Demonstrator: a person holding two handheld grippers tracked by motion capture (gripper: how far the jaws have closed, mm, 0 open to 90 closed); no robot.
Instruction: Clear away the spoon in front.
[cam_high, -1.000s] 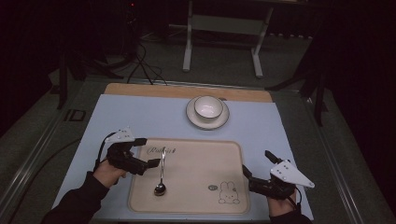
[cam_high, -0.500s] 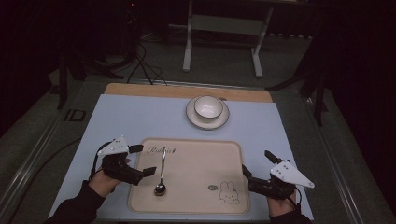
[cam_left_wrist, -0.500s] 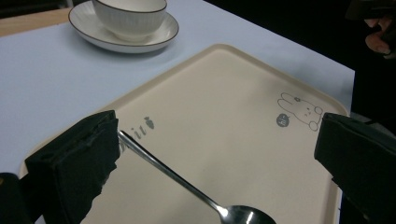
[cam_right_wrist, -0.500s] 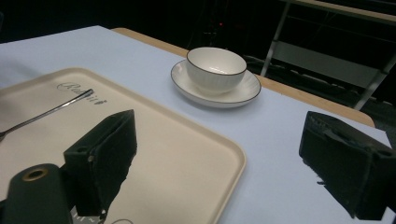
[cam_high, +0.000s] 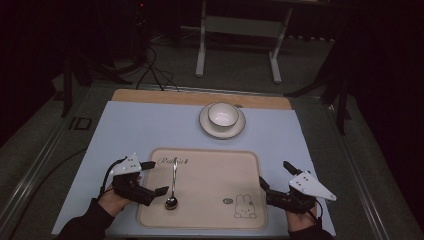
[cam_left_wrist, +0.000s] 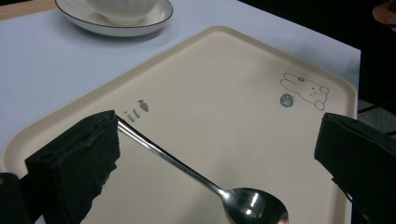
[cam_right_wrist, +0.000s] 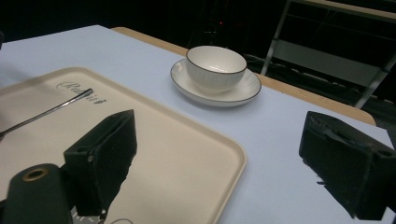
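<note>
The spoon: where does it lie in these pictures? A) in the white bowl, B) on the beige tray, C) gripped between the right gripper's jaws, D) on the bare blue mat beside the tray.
B: the spoon lies flat on the beige tray, its bowl end toward the person, with the open left gripper beside it.

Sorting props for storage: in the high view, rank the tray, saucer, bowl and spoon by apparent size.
1. tray
2. saucer
3. bowl and spoon: unsure, since the spoon is longer but far thinner.
</note>
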